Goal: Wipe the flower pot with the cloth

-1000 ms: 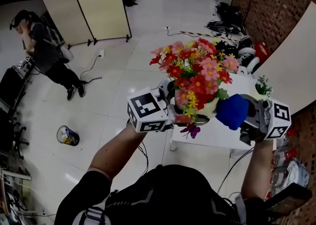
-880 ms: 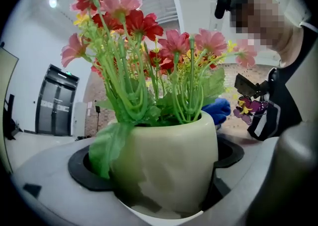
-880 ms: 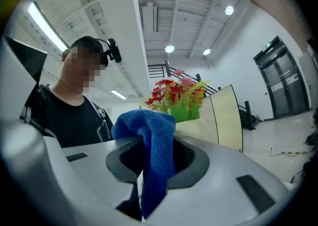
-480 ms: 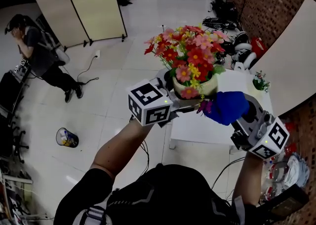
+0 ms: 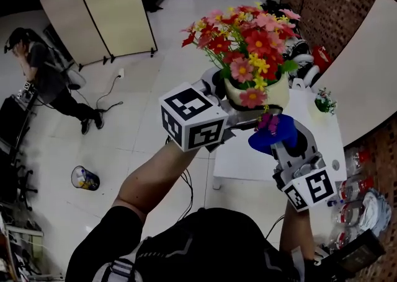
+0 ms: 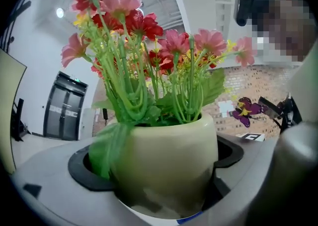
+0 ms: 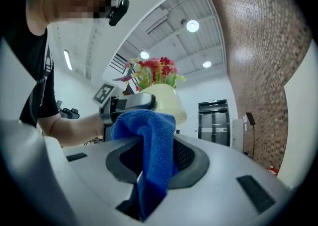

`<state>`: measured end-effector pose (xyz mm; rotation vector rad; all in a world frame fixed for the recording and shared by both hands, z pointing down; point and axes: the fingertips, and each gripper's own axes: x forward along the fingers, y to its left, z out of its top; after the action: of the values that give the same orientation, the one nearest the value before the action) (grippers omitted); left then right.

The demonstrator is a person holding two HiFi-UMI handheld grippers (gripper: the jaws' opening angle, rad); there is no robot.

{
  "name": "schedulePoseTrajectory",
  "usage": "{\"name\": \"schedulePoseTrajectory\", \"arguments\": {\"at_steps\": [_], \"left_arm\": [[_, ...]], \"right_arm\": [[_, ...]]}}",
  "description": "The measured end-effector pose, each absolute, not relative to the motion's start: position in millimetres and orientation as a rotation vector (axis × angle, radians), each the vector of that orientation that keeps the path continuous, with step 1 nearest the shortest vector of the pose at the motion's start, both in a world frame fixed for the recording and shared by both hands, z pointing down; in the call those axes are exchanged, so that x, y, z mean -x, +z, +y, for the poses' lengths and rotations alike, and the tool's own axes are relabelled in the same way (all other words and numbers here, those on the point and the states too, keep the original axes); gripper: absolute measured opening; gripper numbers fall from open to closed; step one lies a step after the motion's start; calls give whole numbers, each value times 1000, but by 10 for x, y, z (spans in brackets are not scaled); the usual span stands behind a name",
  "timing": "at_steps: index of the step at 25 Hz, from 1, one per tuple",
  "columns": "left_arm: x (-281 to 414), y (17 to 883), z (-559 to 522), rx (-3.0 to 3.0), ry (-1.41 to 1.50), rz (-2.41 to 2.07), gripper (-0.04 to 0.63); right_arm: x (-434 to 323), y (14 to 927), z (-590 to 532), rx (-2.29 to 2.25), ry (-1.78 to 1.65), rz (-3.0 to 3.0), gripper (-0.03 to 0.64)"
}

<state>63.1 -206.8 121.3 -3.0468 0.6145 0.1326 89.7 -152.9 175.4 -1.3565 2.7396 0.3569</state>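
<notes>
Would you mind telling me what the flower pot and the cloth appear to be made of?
The flower pot looks like glazed ceramic or plastic: smooth cream surface, soft sheen. The cloth looks like microfibre: blue, matte, fine knitted texture.

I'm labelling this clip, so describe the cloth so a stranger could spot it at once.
Find the cream flower pot of red and pink flowers, held mid-scene in the left gripper. Just below it to the right, the right gripper clamps a bunched cloth. Nothing else near the pot is bright blue.
</notes>
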Motion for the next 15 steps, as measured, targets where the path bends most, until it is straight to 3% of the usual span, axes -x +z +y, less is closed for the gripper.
{"name": "schedulePoseTrajectory", "arguments": {"at_steps": [15], "left_arm": [[-949,1237,-1665,3050,143,481,587]], "right_arm": [[-1171,1722,-2082,1619,319,2655,89]]}}
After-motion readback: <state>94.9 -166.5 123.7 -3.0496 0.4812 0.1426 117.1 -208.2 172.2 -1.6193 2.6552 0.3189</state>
